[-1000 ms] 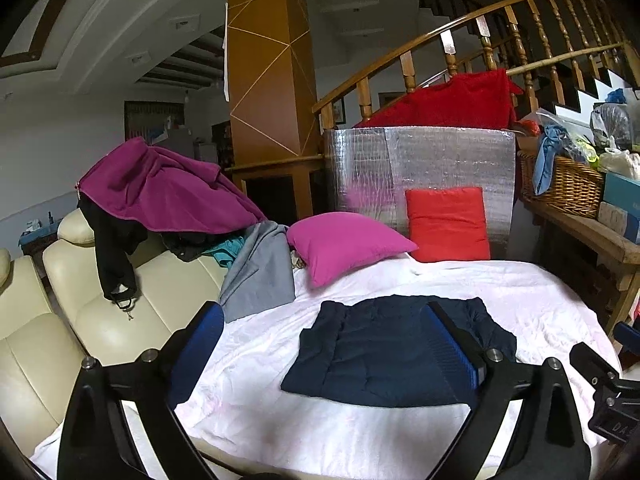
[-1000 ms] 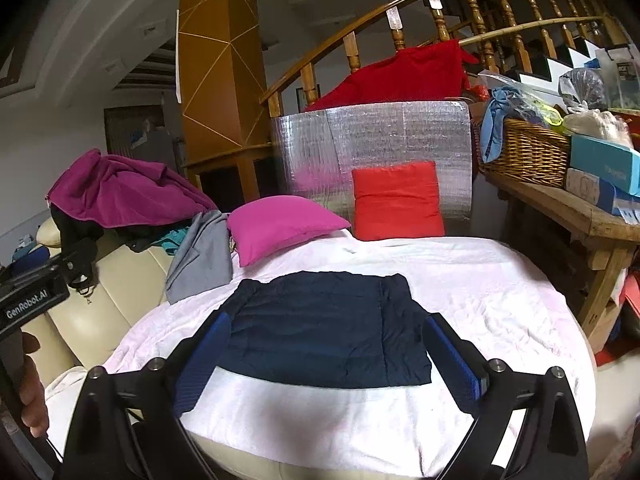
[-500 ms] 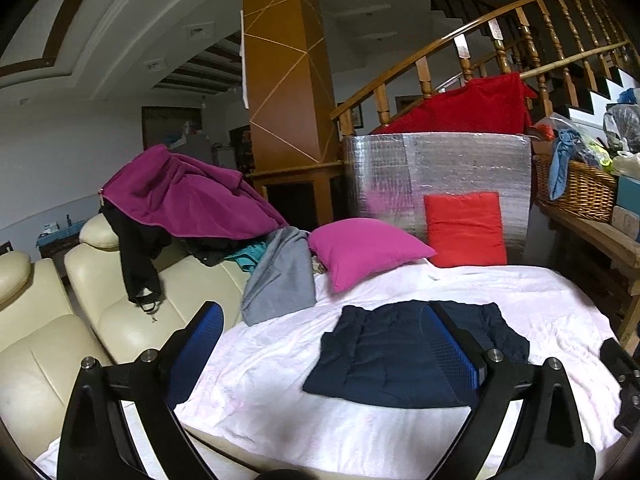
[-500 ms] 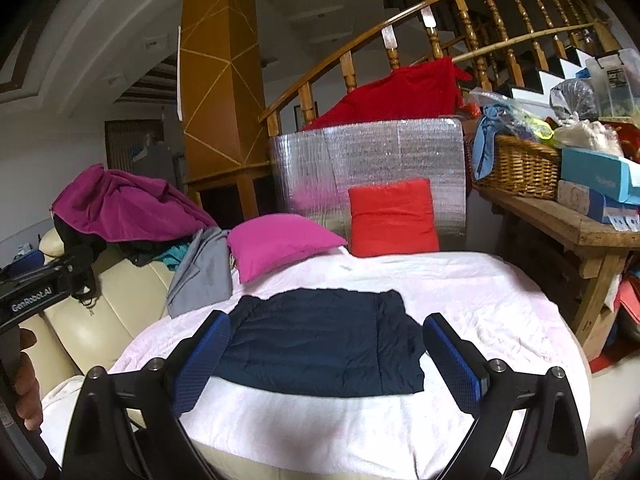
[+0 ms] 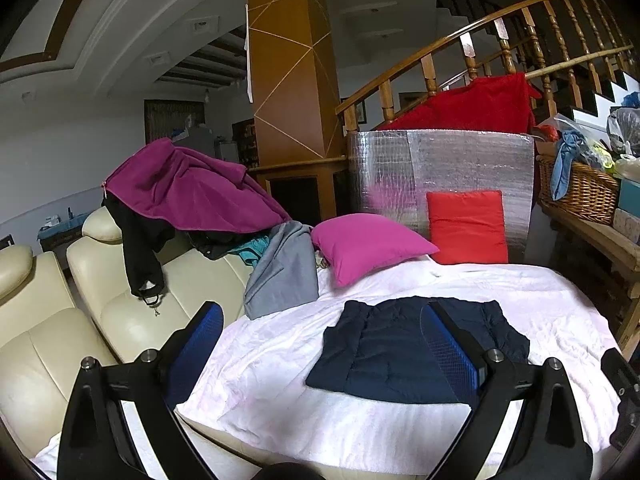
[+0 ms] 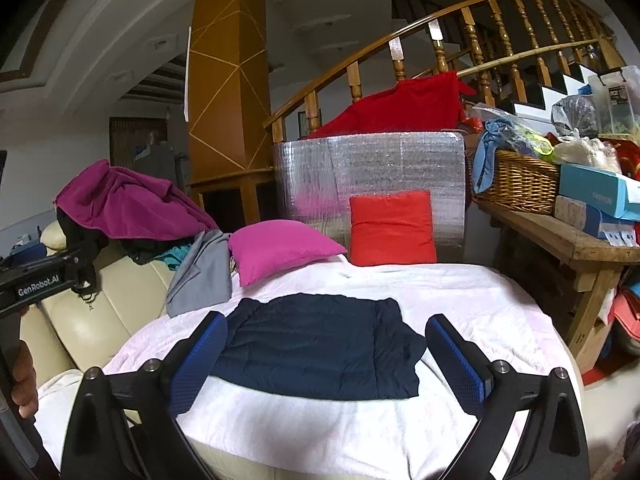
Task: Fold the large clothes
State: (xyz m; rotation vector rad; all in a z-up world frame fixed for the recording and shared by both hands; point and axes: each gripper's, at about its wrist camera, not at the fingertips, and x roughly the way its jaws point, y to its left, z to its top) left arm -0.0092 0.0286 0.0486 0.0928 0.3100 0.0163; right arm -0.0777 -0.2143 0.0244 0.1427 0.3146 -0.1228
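Now navy jacket flat, crosswise.

Left gripper: swings leftward, so the navy jacket now sits right of centre.
Right gripper: draws back slightly from the navy jacket.

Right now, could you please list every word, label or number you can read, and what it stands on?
"GenRobot.AI": white letters on the black body of the left gripper, at the right wrist view's left edge.
Teal box on the wooden bench: print too blurred to read.
Nothing else legible.
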